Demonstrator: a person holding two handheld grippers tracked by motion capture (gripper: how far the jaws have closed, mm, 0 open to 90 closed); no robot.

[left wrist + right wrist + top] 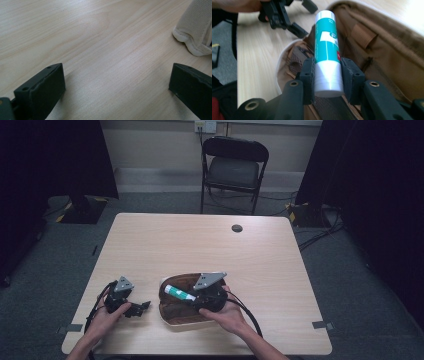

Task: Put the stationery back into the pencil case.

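Observation:
A teal-and-white tube (180, 293) (327, 47) lies level over the open brown pouch (176, 309) (387, 57) with a cream rim. My right gripper (196, 298) (328, 75) is shut on the tube's white cap end, its pads pressing both sides. My left gripper (140, 308) (117, 85) rests on the wooden table (210, 245) left of the pouch, jaws wide open with bare wood between them. The pouch's cream edge (195, 32) shows at the upper right of the left gripper view. The left gripper (284, 17) also appears far off in the right gripper view.
A black folding chair (233, 167) stands beyond the table's far edge. A small round grommet (237, 228) sits in the tabletop near the back. Dark curtains flank the room, and cables lie on the floor at the right.

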